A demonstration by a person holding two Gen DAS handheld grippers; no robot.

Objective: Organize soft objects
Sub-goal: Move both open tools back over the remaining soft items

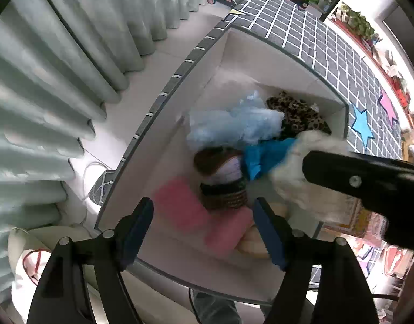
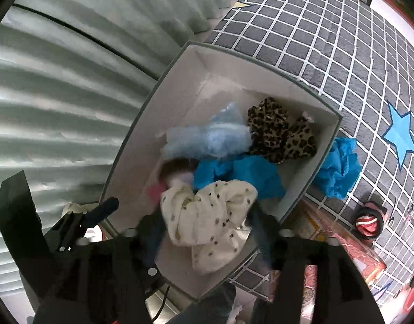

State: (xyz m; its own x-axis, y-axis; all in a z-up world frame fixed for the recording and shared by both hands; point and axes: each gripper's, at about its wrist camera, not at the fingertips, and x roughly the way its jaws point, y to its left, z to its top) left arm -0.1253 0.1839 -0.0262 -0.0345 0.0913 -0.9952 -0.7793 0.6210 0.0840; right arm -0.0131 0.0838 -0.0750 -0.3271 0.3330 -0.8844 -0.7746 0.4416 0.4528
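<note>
No legible text, labels or numbers in either view.

No lettering, brand or numeral can be read on any surface. The only sign-like markings are star shapes on the grid-patterned mat (image 2: 328,40): a blue star (image 2: 400,135) to the right of the white box (image 2: 179,86), seen also in the left wrist view with a pink star (image 1: 387,105) just beyond it. The printed red-and-yellow item (image 2: 342,245) at near right carries a pattern too blurred to read.
</note>
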